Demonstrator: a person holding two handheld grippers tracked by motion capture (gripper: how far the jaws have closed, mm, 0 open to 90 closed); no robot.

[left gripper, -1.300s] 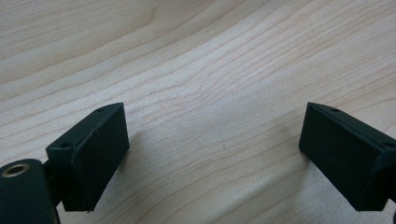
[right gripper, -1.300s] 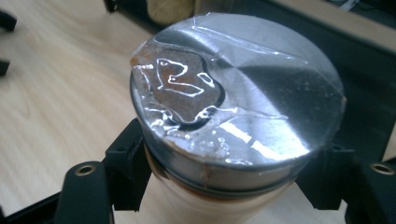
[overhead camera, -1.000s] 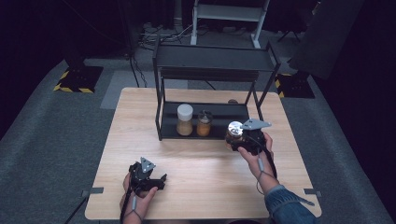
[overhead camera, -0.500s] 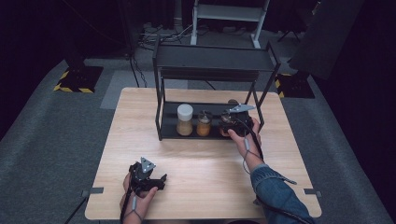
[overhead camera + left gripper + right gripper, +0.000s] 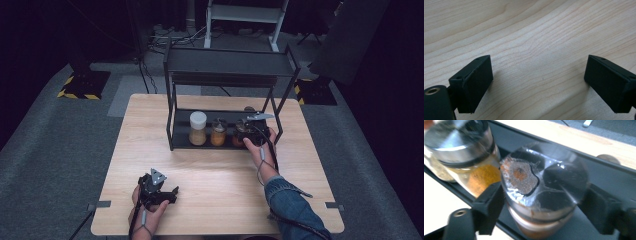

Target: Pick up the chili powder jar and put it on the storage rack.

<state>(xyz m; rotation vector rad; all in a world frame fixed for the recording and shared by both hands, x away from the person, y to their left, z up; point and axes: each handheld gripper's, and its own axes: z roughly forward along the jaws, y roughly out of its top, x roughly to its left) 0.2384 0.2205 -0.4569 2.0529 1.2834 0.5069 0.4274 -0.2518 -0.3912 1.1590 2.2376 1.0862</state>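
A spice jar with a clear shaker lid and red-brown powder stands on the lower shelf of a black rack, right of an orange spice jar. My right gripper reaches into the shelf with this jar between its jaws. The jaws have just been opening; the right pad stands off the glass. In the high view the right gripper covers most of the jar. My left gripper rests open over bare wood at the table's front left, nothing between its jaws.
A white-lidded jar stands leftmost on the lower shelf, beside the orange jar with a metal lid. The rack's posts and top shelf close in over the right hand. The wooden table is bare between rack and front edge.
The right hand carried the red-brown jar from the rack's front right corner in onto the lower shelf, beside the orange jar, and its jaws spread apart. The left gripper kept still.
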